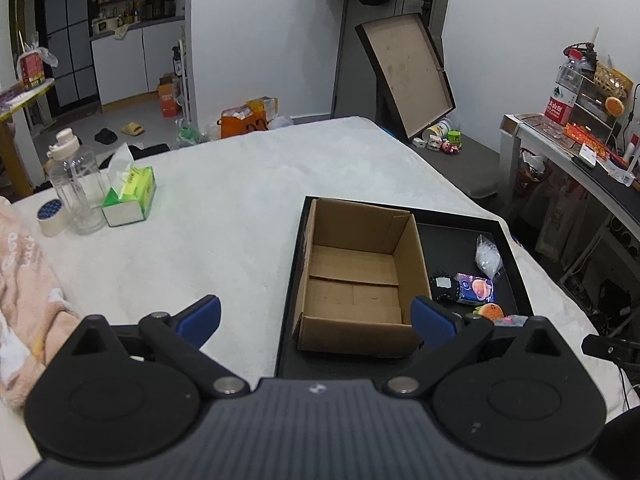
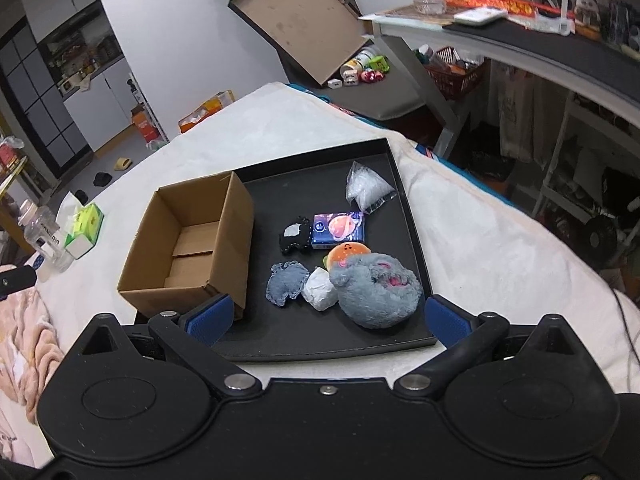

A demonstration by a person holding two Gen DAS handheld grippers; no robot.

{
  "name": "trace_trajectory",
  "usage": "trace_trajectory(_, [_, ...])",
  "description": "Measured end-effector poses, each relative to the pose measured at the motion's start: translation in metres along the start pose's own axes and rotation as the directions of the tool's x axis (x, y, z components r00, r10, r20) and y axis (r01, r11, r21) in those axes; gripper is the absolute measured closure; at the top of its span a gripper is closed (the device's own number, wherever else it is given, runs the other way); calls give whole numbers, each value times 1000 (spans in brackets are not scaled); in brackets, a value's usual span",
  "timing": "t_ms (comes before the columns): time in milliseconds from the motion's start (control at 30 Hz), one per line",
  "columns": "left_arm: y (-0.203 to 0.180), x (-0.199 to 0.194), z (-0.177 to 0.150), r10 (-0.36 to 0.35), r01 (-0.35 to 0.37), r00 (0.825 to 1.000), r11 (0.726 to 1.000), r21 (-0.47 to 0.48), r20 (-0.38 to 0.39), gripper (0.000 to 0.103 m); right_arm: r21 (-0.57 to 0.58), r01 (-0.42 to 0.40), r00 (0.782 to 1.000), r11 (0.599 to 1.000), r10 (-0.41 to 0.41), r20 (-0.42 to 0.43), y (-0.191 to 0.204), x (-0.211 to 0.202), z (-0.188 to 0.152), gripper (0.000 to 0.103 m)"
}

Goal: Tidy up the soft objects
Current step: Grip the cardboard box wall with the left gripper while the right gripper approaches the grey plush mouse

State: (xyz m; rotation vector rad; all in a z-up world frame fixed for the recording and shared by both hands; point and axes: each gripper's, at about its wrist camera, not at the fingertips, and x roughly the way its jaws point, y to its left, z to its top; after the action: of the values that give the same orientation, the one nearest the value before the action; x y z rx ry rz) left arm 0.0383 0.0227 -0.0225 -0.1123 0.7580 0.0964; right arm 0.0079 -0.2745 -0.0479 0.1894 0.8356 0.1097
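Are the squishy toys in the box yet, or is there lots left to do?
Nothing looks done yet: the cardboard box is empty. Nothing is in hand either; the left gripper and right gripper are both open. Still left on the black tray: the grey plush, burger toy, white wad, grey cloth, black pouch, tissue pack and clear bag.

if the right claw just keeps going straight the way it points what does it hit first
Probably the grey plush toy, or the white wad beside it: both lie in the black tray just ahead of the open right claw. Depth is uncertain.
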Motion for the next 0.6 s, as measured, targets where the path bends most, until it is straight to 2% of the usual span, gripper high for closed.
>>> trace_trajectory(267, [1,30,3,-9,8,1000,999,-32,-21,2,26,-17,1000,1000,17,-12,-12,22,5,0])
trace_trajectory(467, [1,50,6,29,-31,999,999,-42,-40,2,38,-5,999,999,7,-40,-19,40,7,0])
trace_trajectory(600, [4,66,7,26,-30,998,998,-62,-59,2,49,6,998,999,-3,-63,-22,53,8,0])
